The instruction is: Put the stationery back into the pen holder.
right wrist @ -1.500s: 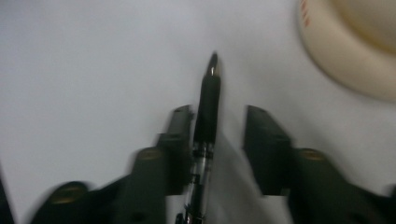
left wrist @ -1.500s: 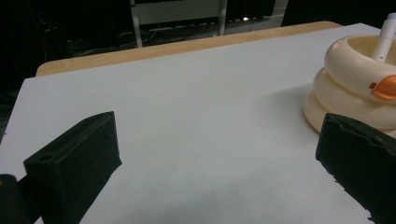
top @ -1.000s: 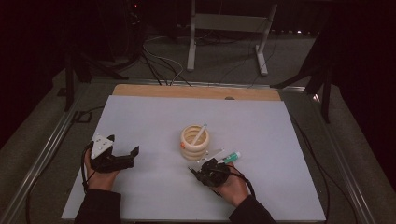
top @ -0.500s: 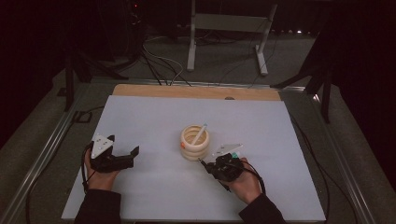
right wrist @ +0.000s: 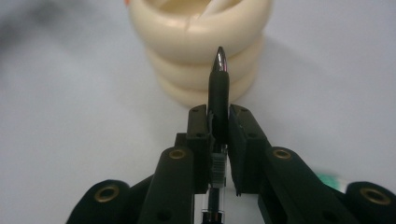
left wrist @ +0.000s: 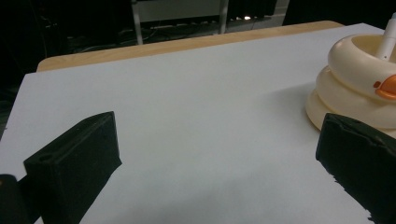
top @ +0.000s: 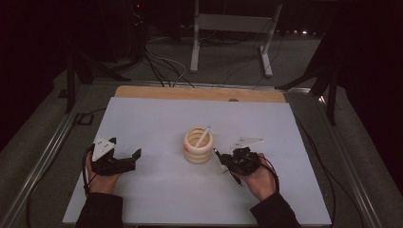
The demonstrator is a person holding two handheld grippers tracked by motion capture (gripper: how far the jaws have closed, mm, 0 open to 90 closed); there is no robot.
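The white table sheet (top: 157, 199) lies over a wooden board (top: 199, 93) in a dark room with cables. At its middle stands my cream ringed holder (top: 198, 146), one white pen (top: 203, 135) leaning inside. At its four o'clock, my right gripper (right wrist: 218, 116) is clamped on a black pen (right wrist: 218, 88), tip aimed at the holder for dropping in. At eight o'clock, my left gripper (top: 129, 159) rests wide apart, empty.

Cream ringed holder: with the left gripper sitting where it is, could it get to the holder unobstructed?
Probably yes. The left gripper rests open on the white mat, and bare mat lies between it and the cream ringed holder; the right gripper with its pen is on the holder's far side.
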